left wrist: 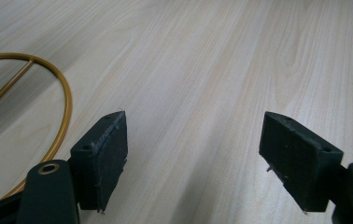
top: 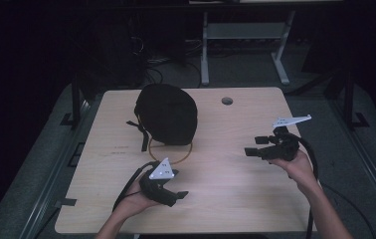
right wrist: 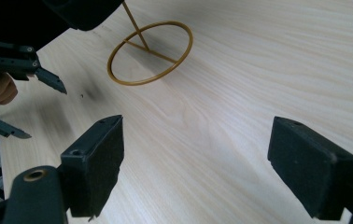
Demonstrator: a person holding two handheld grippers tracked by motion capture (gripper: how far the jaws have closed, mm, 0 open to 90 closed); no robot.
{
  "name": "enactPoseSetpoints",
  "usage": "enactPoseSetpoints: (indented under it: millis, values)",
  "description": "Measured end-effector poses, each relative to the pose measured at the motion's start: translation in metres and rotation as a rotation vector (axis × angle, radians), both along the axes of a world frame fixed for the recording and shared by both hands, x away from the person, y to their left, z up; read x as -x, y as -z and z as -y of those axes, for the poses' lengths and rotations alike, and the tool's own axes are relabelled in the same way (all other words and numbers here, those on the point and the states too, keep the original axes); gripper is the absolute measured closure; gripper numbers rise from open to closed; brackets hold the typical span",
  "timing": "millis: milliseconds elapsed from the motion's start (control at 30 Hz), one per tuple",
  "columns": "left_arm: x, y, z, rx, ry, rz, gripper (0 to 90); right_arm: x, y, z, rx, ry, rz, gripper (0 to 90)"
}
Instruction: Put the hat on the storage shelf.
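Observation:
A black cap (top: 167, 113) with dangling straps sits atop a gold wire stand, whose ring base (top: 176, 158) lies on the wooden table (top: 226, 199). My left gripper (top: 178, 185) is held just in front of the ring, pointing right. Its jaws are open over bare wood in the left gripper view (left wrist: 193, 154), with the ring base (left wrist: 65, 107) at the left. My right gripper (top: 252, 145) hovers at the right and points left toward the stand. It is open with nothing between the pads (right wrist: 195, 163). In its view lie the ring base (right wrist: 184, 51), the cap's edge (right wrist: 86, 9) and the left gripper (right wrist: 46, 113).
A round cable hole (top: 227, 101) sits in the table's far right part. Cables trail from both grippers off the near edge. Behind the table stand a white desk frame (top: 205, 59) and dark floor clutter. Bare wood lies between the two grippers.

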State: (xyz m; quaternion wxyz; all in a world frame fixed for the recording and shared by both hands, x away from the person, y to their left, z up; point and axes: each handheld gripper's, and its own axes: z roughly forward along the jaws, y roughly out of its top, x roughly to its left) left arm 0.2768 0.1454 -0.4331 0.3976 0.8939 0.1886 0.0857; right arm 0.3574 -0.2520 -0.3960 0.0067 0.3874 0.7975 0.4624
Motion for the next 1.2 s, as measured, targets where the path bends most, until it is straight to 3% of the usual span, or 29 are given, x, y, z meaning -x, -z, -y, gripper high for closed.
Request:
enactPoseSetpoints:
  millis: [433,667,1200]
  values:
    - [0.000,0.000,-0.002,0.024,-0.016,-0.011,23.4,0.022,0.014,0.023,-0.025,0.027,-0.003,18.1]
    - [0.001,0.001,-0.001,0.008,-0.010,-0.009,23.4,0.037,0.026,0.036,-0.016,0.054,0.002,18.2]
    - [0.004,0.003,-0.001,0.011,-0.015,-0.011,23.4,0.067,0.050,0.055,-0.064,0.069,0.001,18.0]
